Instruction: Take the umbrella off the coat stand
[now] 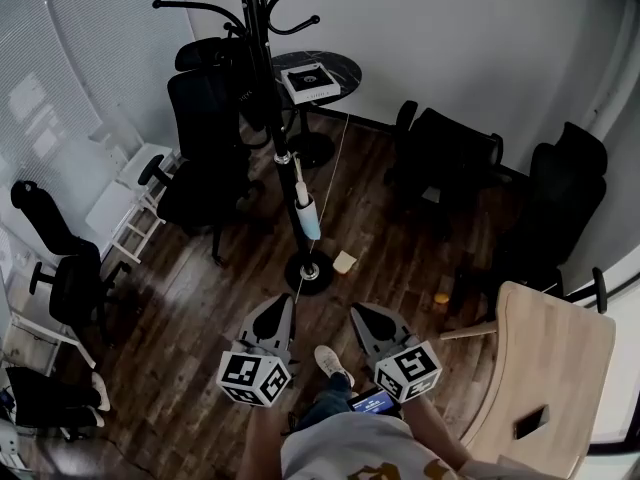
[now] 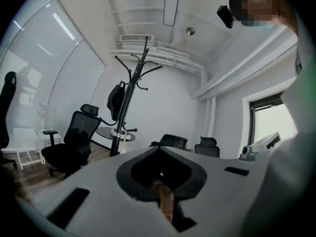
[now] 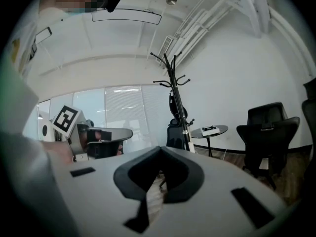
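Observation:
The black coat stand (image 1: 262, 78) rises from a round base (image 1: 308, 273) on the wooden floor in front of me. An umbrella (image 1: 305, 206) with a white shaft and a pale blue folded canopy hangs along its pole; its white shaft (image 3: 187, 139) also shows in the right gripper view. A black bag (image 2: 116, 100) hangs higher on the stand. My left gripper (image 1: 285, 306) and right gripper (image 1: 362, 315) are held low by my body, short of the stand's base. Both have their jaws closed together with nothing between them.
Black office chairs (image 1: 205, 138) stand left of the stand, more of them (image 1: 445, 163) at the right. A round dark table (image 1: 345, 68) with a white box (image 1: 310, 80) is behind the stand. A wooden table (image 1: 545, 368) is at my right, and a pale block (image 1: 344, 262) lies by the base.

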Action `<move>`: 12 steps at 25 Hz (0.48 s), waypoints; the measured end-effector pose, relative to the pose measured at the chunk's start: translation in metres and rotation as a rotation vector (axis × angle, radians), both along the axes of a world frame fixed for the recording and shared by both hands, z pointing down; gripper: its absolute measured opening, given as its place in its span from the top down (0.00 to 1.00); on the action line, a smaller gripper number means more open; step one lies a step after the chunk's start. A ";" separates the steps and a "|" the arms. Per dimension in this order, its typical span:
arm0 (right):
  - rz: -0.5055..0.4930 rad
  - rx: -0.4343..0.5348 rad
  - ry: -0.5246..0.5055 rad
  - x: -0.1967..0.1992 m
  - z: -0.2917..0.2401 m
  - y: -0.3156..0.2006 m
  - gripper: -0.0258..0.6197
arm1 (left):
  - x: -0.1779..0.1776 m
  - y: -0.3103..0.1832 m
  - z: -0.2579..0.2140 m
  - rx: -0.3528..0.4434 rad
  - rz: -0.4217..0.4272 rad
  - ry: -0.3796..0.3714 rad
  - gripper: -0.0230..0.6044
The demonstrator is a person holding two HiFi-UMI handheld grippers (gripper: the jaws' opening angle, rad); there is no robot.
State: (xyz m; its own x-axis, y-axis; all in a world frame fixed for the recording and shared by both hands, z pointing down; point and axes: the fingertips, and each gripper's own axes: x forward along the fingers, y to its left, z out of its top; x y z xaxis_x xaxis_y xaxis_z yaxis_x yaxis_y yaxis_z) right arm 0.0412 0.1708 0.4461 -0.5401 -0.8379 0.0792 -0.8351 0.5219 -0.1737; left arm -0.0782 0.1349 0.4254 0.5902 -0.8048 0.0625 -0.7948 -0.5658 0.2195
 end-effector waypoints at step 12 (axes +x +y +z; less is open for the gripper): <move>-0.029 -0.048 0.002 0.012 0.009 -0.132 0.94 | 0.024 -0.140 0.007 -0.012 0.021 0.042 0.93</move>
